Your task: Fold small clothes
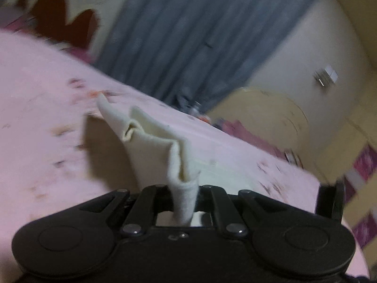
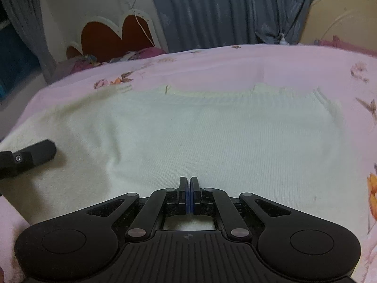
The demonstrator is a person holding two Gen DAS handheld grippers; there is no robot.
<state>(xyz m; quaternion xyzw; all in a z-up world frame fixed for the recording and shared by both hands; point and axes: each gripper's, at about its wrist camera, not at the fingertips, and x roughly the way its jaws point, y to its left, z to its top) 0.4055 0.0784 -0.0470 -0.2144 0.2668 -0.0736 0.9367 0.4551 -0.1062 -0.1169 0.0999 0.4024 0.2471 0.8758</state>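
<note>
The cloth (image 2: 188, 136) lies spread on the bed (image 2: 235, 61). The left gripper (image 1: 185, 188) jaws clamp a bunched edge, lifted; a thin pinch may slip. The right gripper (image 2: 188, 184) jaws are closed, empty, above the near hem, so the cloth may drag.

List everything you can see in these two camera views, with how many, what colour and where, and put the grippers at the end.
cream garment: one, cream knit, spread on the bed, one edge lifted up in the left wrist view
bedsheet: one, pink with flower print, covering the bed under the garment
headboard: one, dark red with a cream scalloped rim, at the far end of the bed
curtain: grey-blue, hanging behind the bed
cabinet: one, pale yellow, beside the bed
left gripper: one, black, shut on the garment's lifted edge
right gripper: one, black with blue pads, shut, over the garment's near edge
</note>
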